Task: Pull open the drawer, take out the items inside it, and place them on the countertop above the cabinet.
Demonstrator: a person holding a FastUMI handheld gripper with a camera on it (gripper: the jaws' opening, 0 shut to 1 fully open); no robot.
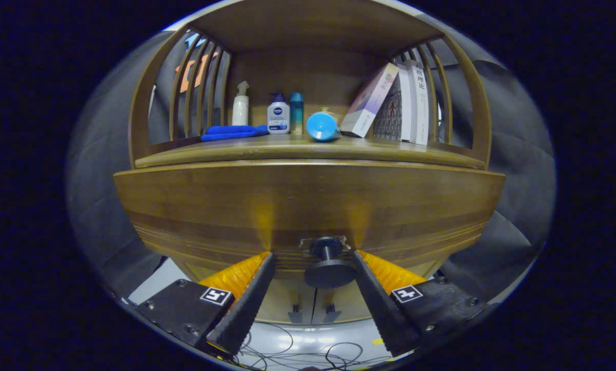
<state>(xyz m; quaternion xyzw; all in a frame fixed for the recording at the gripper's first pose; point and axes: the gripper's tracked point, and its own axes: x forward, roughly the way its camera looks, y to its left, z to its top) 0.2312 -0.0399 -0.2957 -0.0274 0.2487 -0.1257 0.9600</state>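
In the gripper view, the gripper (313, 253) is standing wide open against the closed drawer (308, 206), its fingers flanking the dark knob (330, 268) without touching, while bottles (278, 117), a blue cloth (231, 132) and books (390, 105) are crowding the countertop (308, 149) above.

brown wood drawer (308, 201), dark knob (329, 270), blue cloth (232, 132), blue bowl (322, 127)

tool (312, 253) | fingers (246, 304) spread wide apart, not clamped | tips up against the drawer front (308, 206) | one finger either side of the knob (329, 268), neither pressing it | level, pointing straight ahead
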